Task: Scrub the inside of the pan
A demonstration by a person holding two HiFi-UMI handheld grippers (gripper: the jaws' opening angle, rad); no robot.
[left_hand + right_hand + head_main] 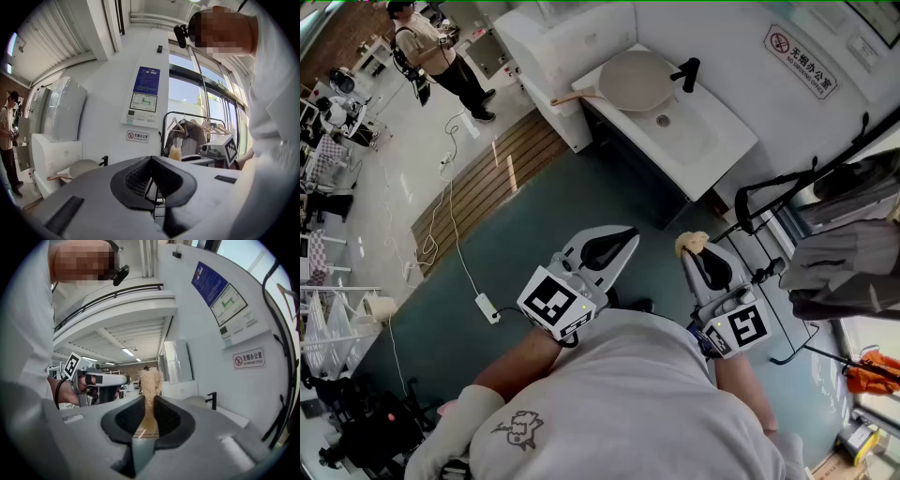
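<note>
One pan on sink, handle seemingly overhanging edge

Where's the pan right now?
In the head view, the pan sits up top, in the middle, on the white sink, just left of the black tap.

Pan on sink, scrubber in right hand-held gripper

Both forearms reach forward from the chest, well short of the sink — left gripper closed and empty, right gripper clamped on a tan scrub pad.
</note>
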